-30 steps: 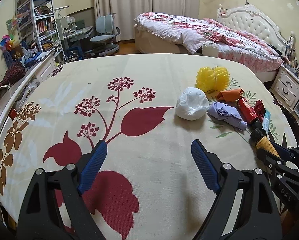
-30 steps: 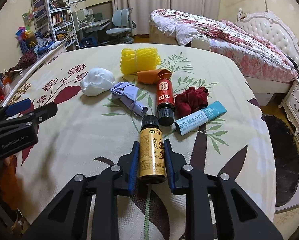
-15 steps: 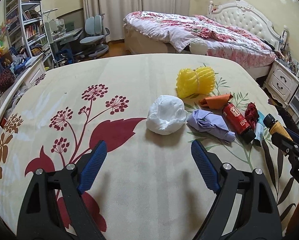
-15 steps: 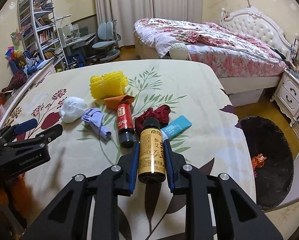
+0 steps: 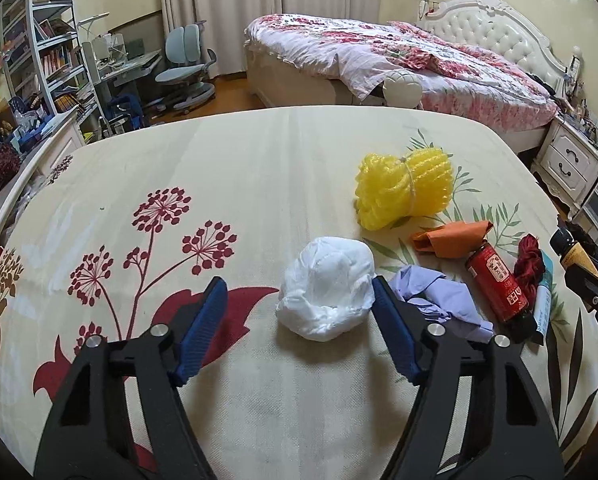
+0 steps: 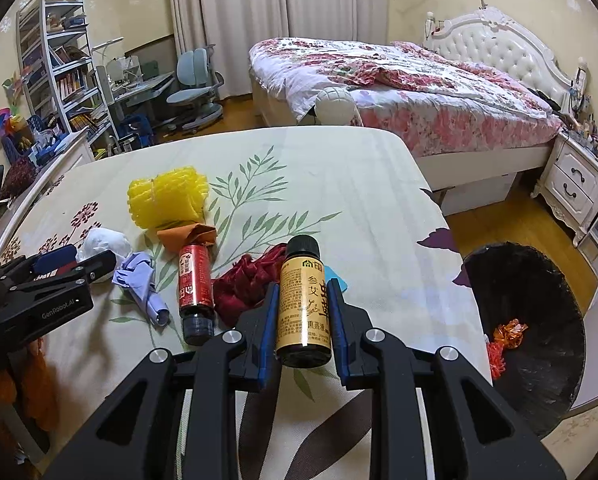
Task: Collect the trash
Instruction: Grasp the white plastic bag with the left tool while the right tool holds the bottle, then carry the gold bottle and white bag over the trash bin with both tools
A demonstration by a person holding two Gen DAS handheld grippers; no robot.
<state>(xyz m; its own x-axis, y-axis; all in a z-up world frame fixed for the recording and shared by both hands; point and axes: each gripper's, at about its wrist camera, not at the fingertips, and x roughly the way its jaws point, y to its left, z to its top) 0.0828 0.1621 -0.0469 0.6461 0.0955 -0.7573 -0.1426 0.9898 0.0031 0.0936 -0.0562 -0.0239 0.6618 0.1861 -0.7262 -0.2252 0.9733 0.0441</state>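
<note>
The counter (image 5: 259, 168), spread with a floral cloth, is carrying the litter; a black bin (image 6: 539, 320) is sitting on the floor beside it. The left hand-held gripper (image 5: 299, 304) has just been narrowing its jaws, now flanking a white crumpled wad (image 5: 326, 286) without clearly pinching it. The right hand-held gripper (image 6: 303, 316) is clamping a gold-labelled bottle (image 6: 303, 308) near the counter's edge.
</note>
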